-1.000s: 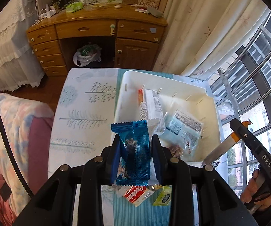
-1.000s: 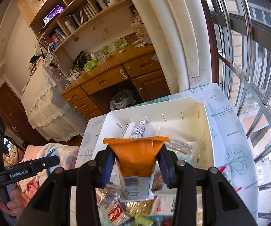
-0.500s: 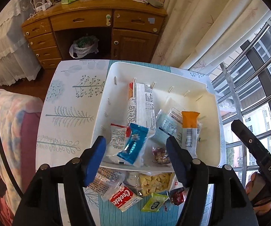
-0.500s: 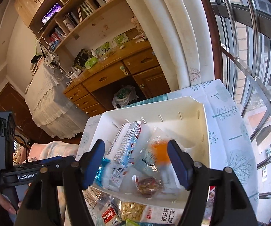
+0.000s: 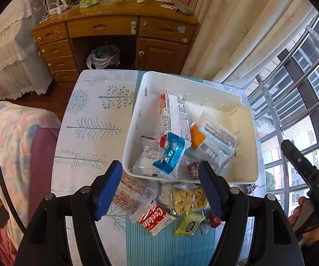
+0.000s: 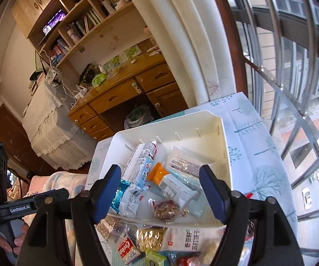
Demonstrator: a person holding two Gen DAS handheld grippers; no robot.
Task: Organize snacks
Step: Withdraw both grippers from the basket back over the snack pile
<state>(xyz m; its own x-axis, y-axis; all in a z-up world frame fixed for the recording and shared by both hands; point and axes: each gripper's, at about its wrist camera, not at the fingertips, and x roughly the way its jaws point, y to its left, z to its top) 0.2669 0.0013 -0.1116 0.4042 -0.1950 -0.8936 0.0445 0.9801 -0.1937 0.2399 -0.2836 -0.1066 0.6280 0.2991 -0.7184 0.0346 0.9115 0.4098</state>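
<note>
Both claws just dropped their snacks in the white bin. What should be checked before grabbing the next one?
1. Left gripper empty, jaws just opened: ok.
2. Right gripper empty, jaws just opened: ok.
3. Blue packet lying in the bin: ok.
4. Orange packet lying in the bin: ok.
5. Snacks left on the table, such as the cookie pack and green candy: not ok, unsorted.
6. Room left in the bin: ok, right side bare.

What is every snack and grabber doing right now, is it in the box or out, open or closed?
left gripper: open, nothing held, jaws just opened.
right gripper: open, nothing held, jaws just opened.
white bin: on the table, partly filled.
blue packet: lying in the bin.
orange-topped packet: lying in the bin.
Cookie packet: outside the bin, on the table.
green candy: outside, on the table.
</note>
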